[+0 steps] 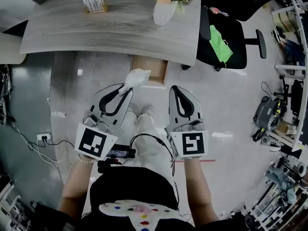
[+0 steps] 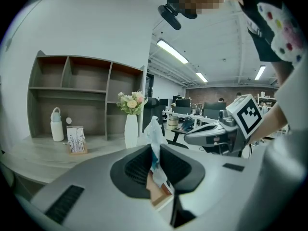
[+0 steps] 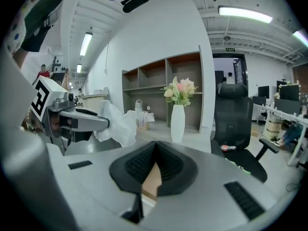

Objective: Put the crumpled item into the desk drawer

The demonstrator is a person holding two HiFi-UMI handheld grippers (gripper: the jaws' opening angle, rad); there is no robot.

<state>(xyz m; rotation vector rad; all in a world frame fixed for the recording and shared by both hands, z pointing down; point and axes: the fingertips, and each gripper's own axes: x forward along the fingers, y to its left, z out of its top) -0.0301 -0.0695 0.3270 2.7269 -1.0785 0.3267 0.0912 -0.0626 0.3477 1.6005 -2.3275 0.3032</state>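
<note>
The crumpled item (image 1: 136, 77) is a wad of white paper or plastic, pinched at the tip of my left gripper (image 1: 127, 91). In the left gripper view the crumpled item (image 2: 154, 136) sticks up between the ribbed pads of the left gripper (image 2: 155, 152), which is shut on it. It hangs just in front of the open brown drawer (image 1: 155, 70) under the desk's front edge. My right gripper (image 1: 174, 89) is alongside to the right, shut with nothing in it; the right gripper (image 3: 155, 148) shows closed pads. The right gripper view also shows the crumpled item (image 3: 118, 124).
The grey wooden desk (image 1: 110, 28) carries a white vase of flowers (image 1: 164, 11), a small card stand (image 1: 94, 1) and a white bottle (image 2: 57, 125). A black office chair (image 1: 224, 37) with a green item stands right of the desk. Cables and a power strip (image 1: 43, 137) lie at the left.
</note>
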